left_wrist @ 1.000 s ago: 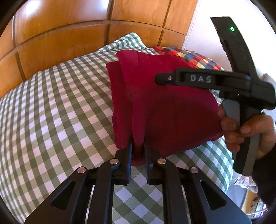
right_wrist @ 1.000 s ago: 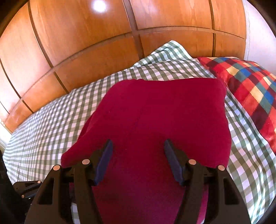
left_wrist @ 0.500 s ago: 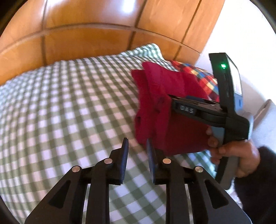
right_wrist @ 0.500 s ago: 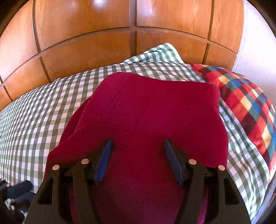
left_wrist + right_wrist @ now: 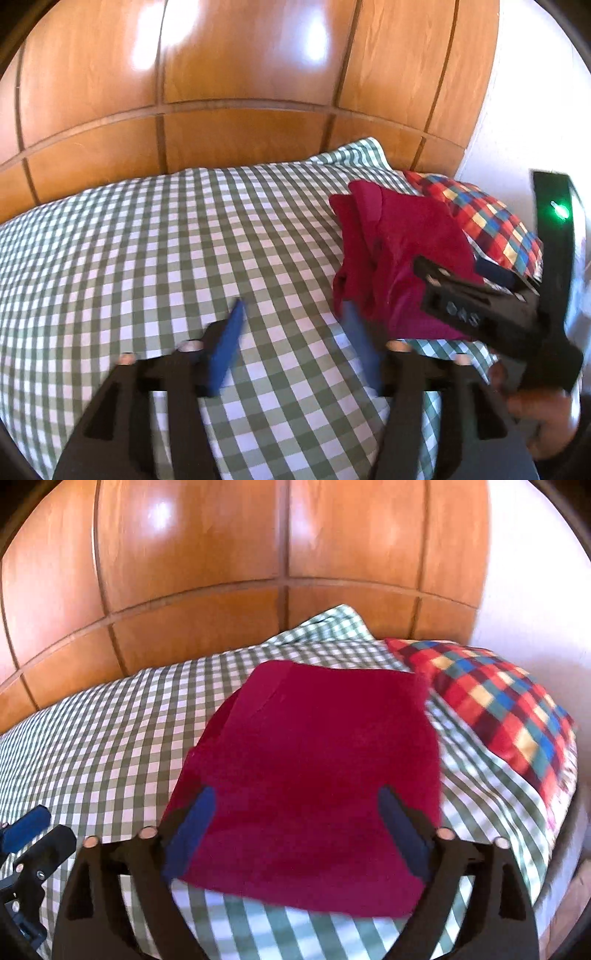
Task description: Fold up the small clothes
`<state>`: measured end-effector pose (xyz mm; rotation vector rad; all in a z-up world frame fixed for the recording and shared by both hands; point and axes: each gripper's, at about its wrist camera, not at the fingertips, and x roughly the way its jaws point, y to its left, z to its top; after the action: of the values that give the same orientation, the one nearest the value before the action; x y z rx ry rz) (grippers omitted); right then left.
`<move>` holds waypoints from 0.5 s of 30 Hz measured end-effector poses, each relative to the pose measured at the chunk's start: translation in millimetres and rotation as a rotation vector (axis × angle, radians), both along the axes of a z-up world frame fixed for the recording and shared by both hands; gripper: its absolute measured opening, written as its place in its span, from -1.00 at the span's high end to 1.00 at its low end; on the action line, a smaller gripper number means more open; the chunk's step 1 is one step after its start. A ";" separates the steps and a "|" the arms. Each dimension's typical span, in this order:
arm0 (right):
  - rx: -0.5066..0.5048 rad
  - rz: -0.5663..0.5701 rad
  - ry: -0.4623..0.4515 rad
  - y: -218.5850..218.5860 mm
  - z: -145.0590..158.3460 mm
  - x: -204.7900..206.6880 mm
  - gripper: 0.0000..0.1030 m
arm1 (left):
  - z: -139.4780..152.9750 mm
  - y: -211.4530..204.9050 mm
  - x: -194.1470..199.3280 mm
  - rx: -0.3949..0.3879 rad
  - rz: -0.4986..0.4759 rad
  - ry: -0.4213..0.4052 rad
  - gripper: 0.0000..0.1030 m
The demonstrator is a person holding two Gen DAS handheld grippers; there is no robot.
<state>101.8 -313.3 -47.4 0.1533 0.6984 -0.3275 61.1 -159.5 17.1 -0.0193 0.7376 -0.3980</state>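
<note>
Since a second ago the left hand-held gripper [image 5: 291, 332] has let go and spread wide; the red garment [image 5: 314, 775] lies folded on the bed [image 5: 147, 258], beside the plaid pillow [image 5: 498, 709], nearer the right hand-held gripper [image 5: 295, 823], also agape.

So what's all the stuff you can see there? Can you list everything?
Red cloth: one, dark red, folded, lying on the bed between the open right claw's fingers.
Checked sheet: one, green and white, covering the bed.
Plaid pillow: one, red, blue and yellow, right of the red cloth.
Wooden headboard: one, shiny orange-brown panels, behind the bed.
Wall: white, far right.
Left claw: one, black with blue pads, open, over the sheet beside the cloth.
Right claw: one, black with blue pads, open, over the cloth.
Hand: one, gripping the right claw's handle.
</note>
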 end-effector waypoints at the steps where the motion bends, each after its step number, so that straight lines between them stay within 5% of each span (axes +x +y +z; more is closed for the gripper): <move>1: -0.009 -0.025 -0.017 1.7 3.5 -8.8 -0.95 | 1.3 -0.6 -1.8 0.003 0.010 -0.012 -0.49; 15: 0.038 -0.214 -0.040 -16.9 14.4 -77.3 -0.96 | 13.8 -24.7 -37.1 0.123 0.039 -0.106 -0.92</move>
<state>24.5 -330.2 -33.0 0.2705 0.6500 -0.5145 24.0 -184.1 31.0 0.1024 0.6548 -0.3133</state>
